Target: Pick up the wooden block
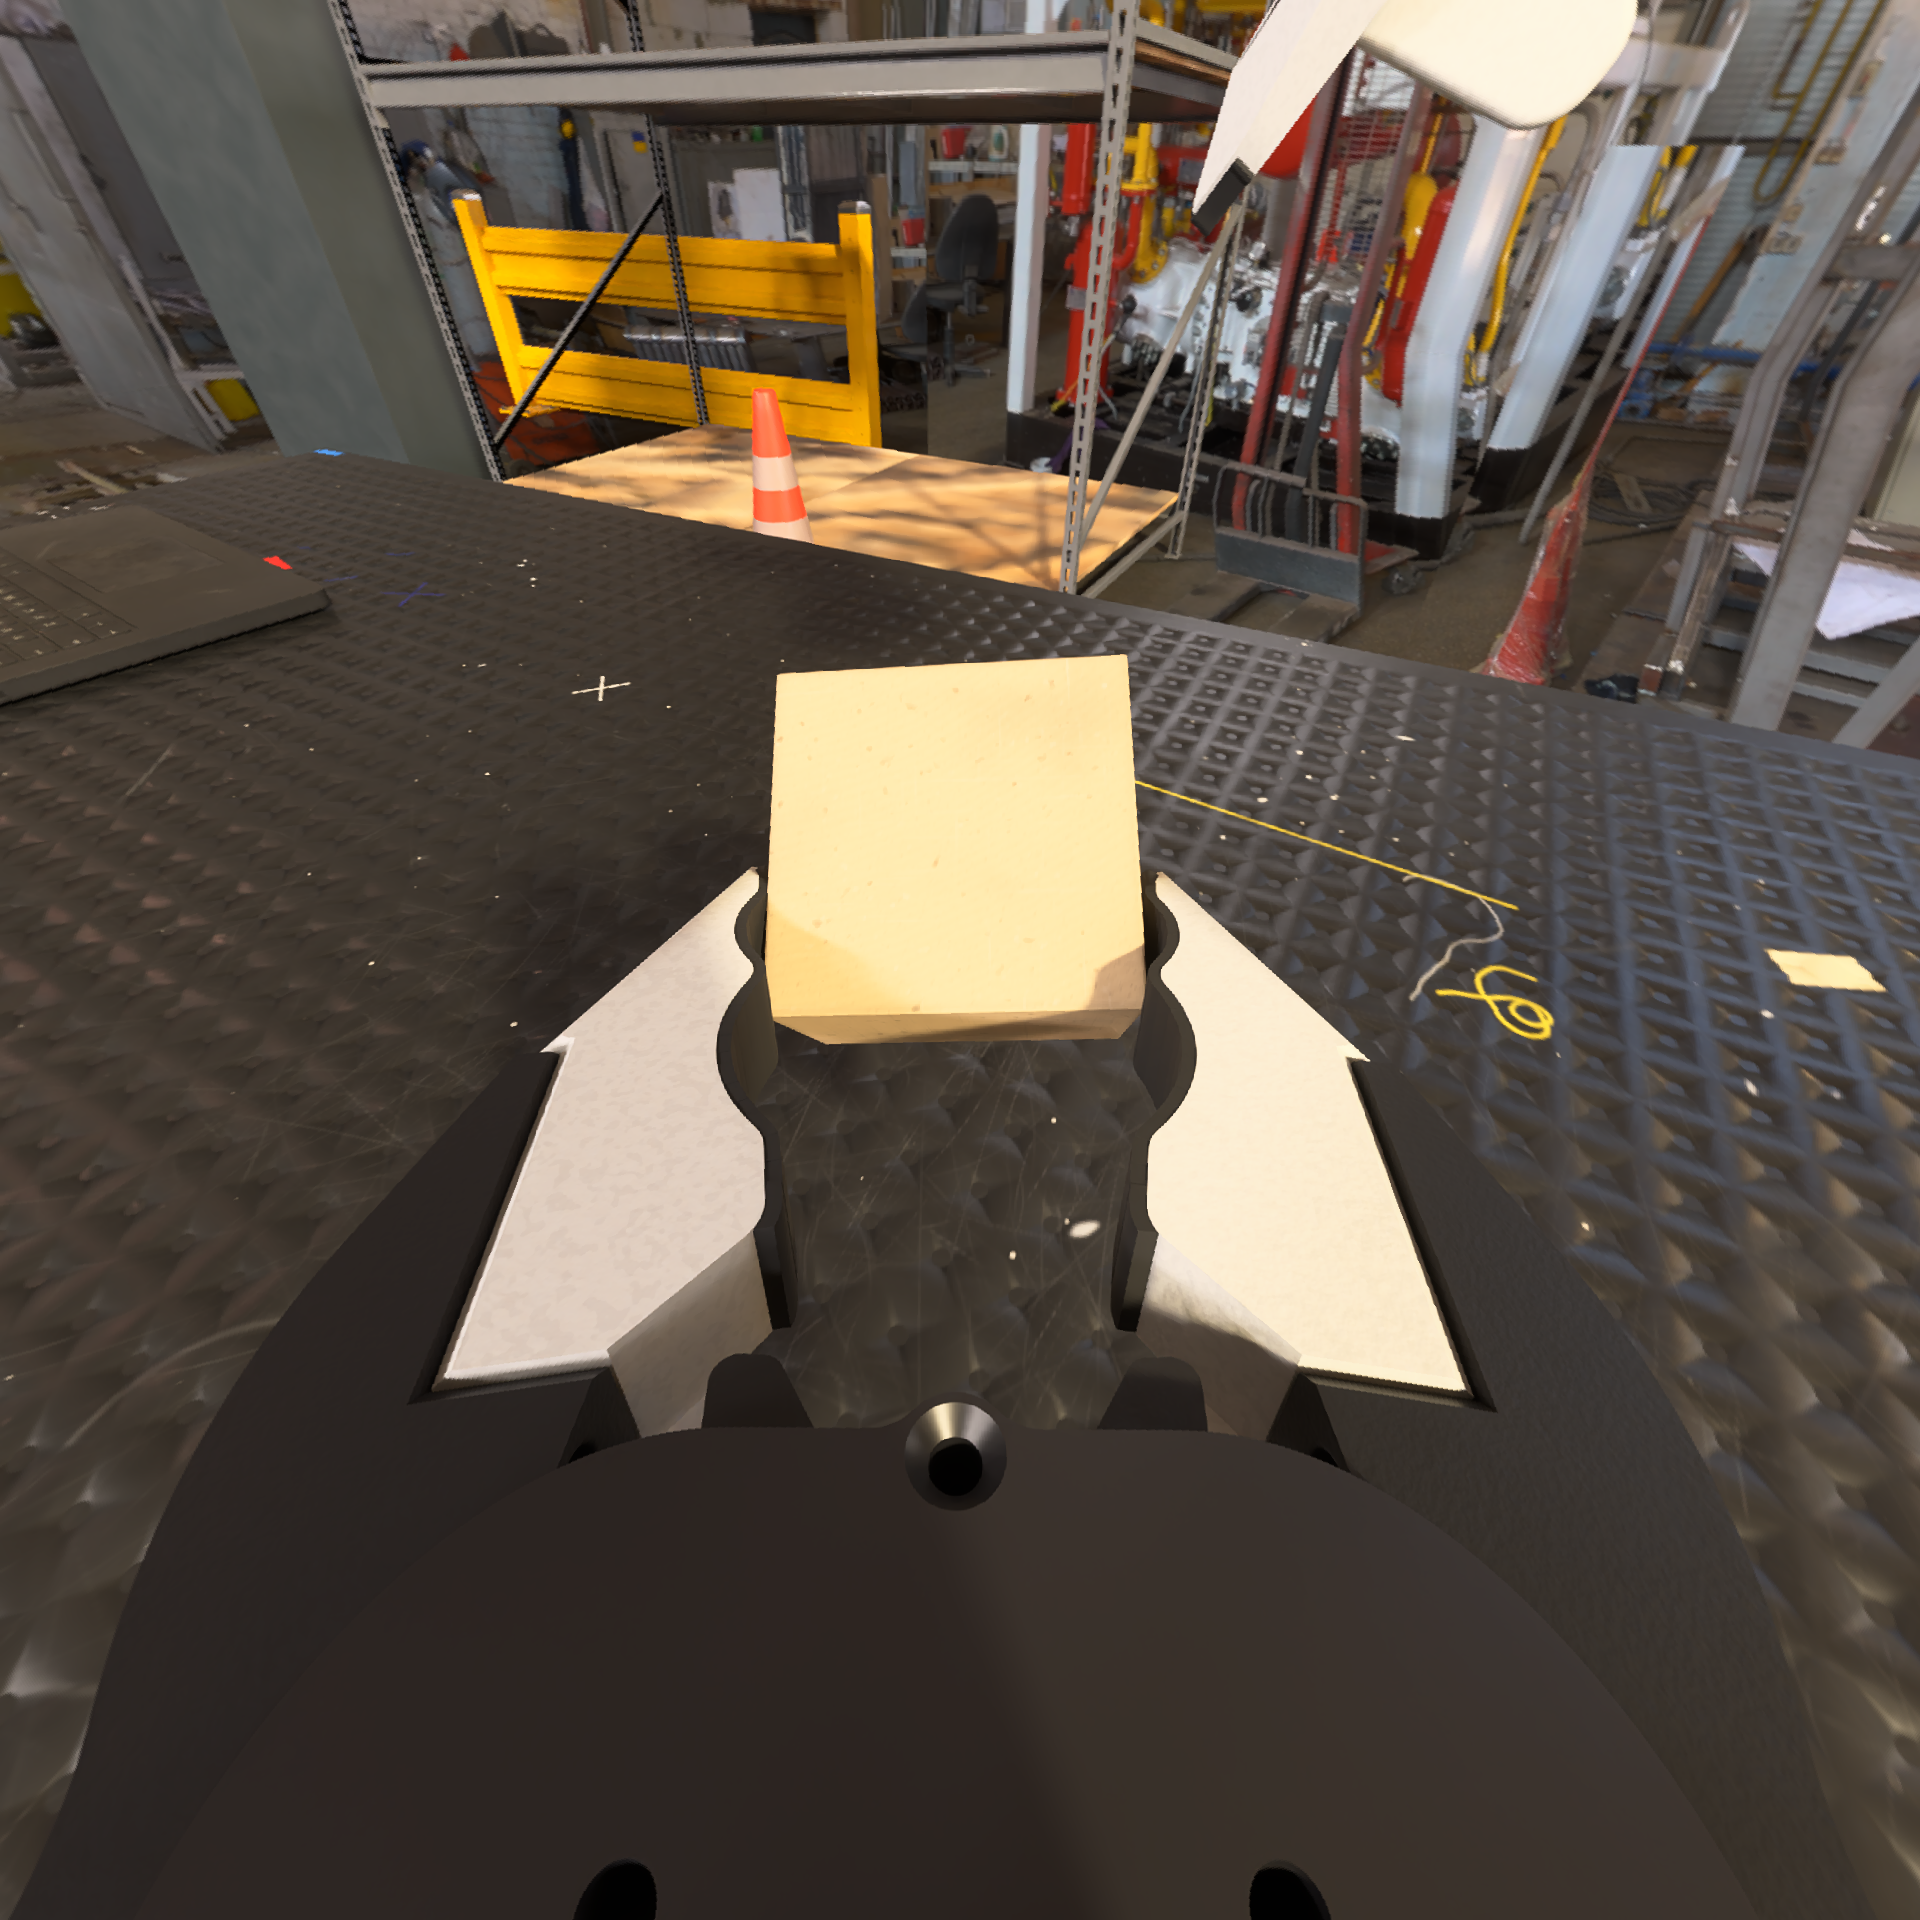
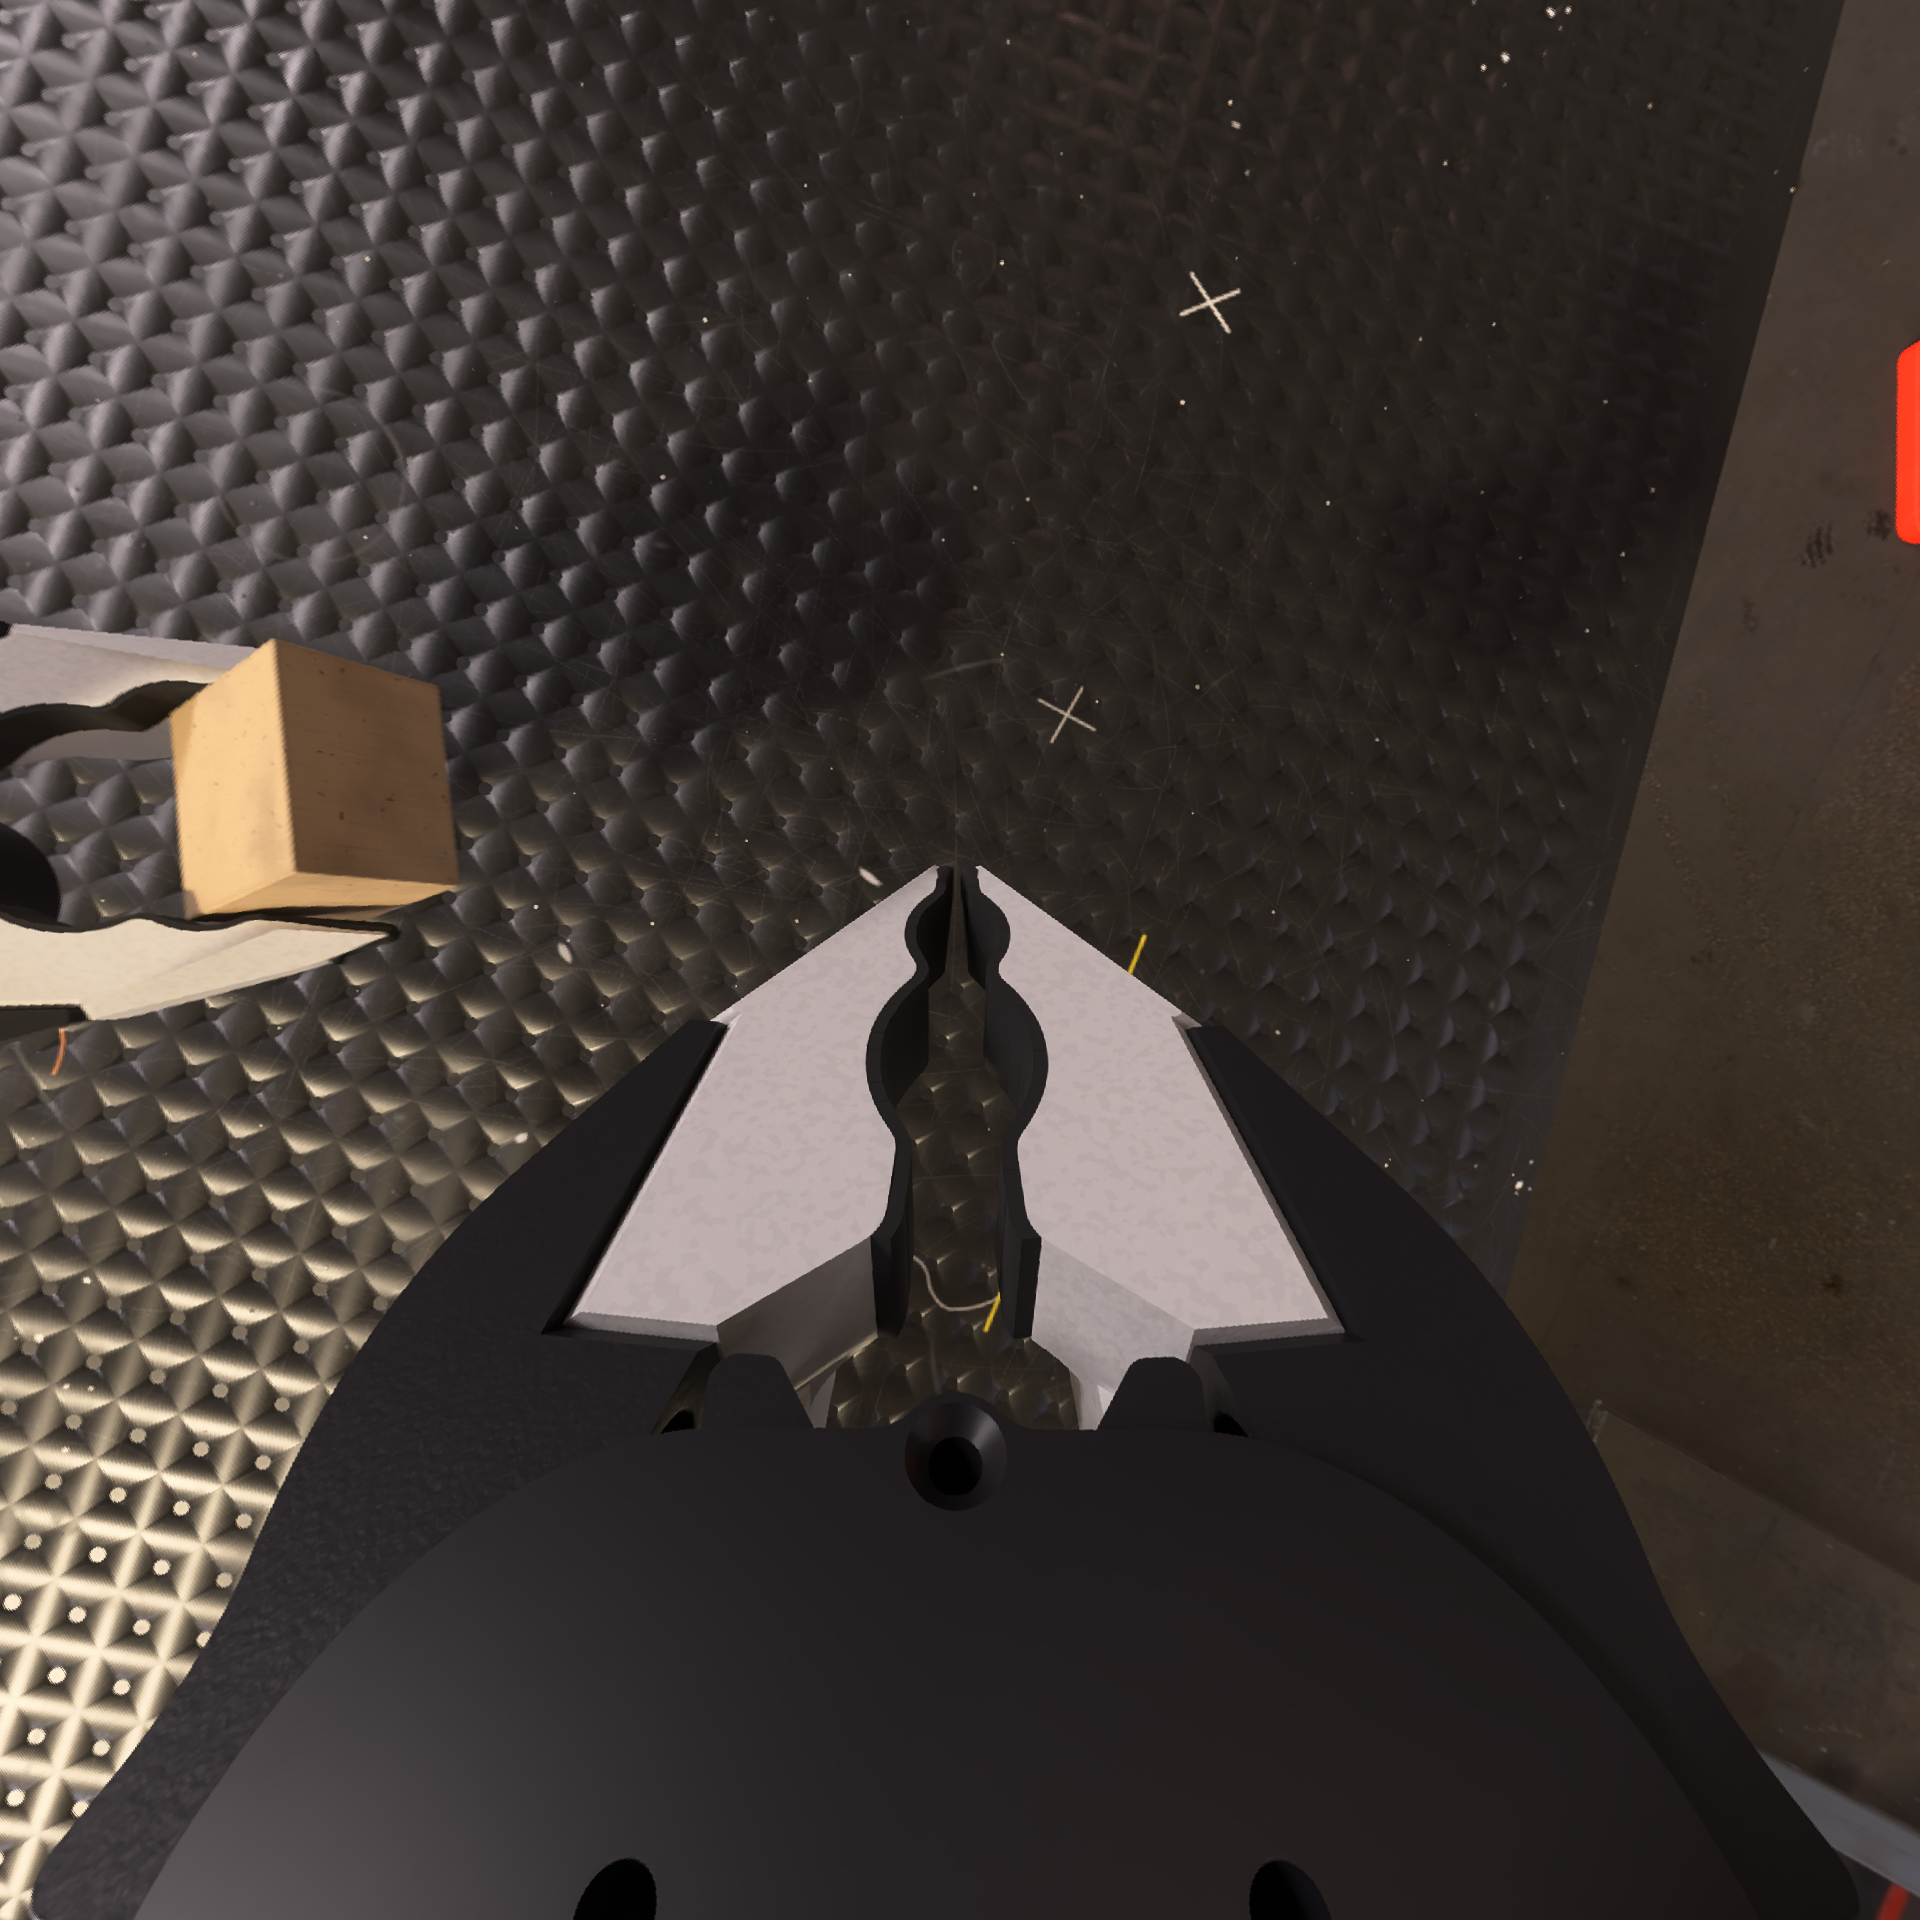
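Note:
The wooden block (image 1: 951, 847) is a pale cube held between the two fingertips of my left gripper (image 1: 954, 894), which is shut on it and holds it above the dark studded table (image 1: 416, 935). In the right wrist view the same block (image 2: 312, 779) shows at the left edge, clamped in the left gripper (image 2: 249, 821), clear of the table. My right gripper (image 2: 956, 883) is shut and empty, its tips touching, and it points down at the table to the right of the block. It also shows at the top of the left wrist view (image 1: 1221, 197).
A dark laptop (image 1: 125, 603) lies at the table's far left. White cross marks (image 2: 1208, 303) and a yellow scribble (image 1: 1512, 1003) mark the table. The table's edge (image 2: 1704, 727) runs along the right, floor beyond. Behind the table stand a traffic cone (image 1: 774, 468), shelving and a yellow barrier.

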Tool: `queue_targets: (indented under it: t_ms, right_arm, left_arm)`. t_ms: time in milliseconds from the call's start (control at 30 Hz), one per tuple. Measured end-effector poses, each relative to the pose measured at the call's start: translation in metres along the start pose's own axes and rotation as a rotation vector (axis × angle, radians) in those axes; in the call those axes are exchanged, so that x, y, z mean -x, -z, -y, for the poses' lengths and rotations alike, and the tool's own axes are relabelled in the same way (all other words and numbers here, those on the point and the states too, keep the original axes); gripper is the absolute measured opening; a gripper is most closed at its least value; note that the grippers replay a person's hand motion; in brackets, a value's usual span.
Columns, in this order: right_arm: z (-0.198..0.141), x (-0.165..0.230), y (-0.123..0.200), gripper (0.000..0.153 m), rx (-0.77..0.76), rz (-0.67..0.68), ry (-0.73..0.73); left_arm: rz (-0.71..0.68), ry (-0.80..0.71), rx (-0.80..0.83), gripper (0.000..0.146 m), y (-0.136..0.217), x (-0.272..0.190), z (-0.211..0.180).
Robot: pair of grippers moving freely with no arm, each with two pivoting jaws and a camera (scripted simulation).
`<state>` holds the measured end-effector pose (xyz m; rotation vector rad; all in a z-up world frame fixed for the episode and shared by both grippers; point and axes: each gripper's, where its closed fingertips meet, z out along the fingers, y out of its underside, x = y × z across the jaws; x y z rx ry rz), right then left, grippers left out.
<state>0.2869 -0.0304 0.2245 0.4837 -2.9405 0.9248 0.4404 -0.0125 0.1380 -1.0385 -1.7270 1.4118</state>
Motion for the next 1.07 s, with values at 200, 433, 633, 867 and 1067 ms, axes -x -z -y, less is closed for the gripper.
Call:
queue_targets:
  t_ms: [200, 433, 633, 867, 1067]
  right_arm:
    - [0.0, 0.0, 0.0, 0.001, 0.008, 0.0, 0.002]
    - [0.0, 0.0, 0.0, 0.001, 0.009, 0.002, 0.002]
    - [0.0, 0.0, 0.0, 0.001, 0.007, -0.002, 0.001]
    - [0.0, 0.0, 0.0, 0.001, 0.003, 0.009, -0.002]
    - [0.0, -0.001, 0.0, 0.001, -0.01, 0.008, -0.011]
  left_arm:
    - [0.023, 0.01, -0.027, 0.069, -0.025, -0.002, 0.002]
    - [0.027, -0.007, -0.05, 0.069, -0.049, -0.003, 0.011]
    - [0.024, -0.02, -0.045, 0.069, -0.07, -0.004, 0.016]
    - [-0.027, -0.018, -0.099, 0.069, -0.052, -0.008, 0.014]
    - [-0.041, -0.001, -0.104, 0.069, -0.032, -0.009, 0.005]
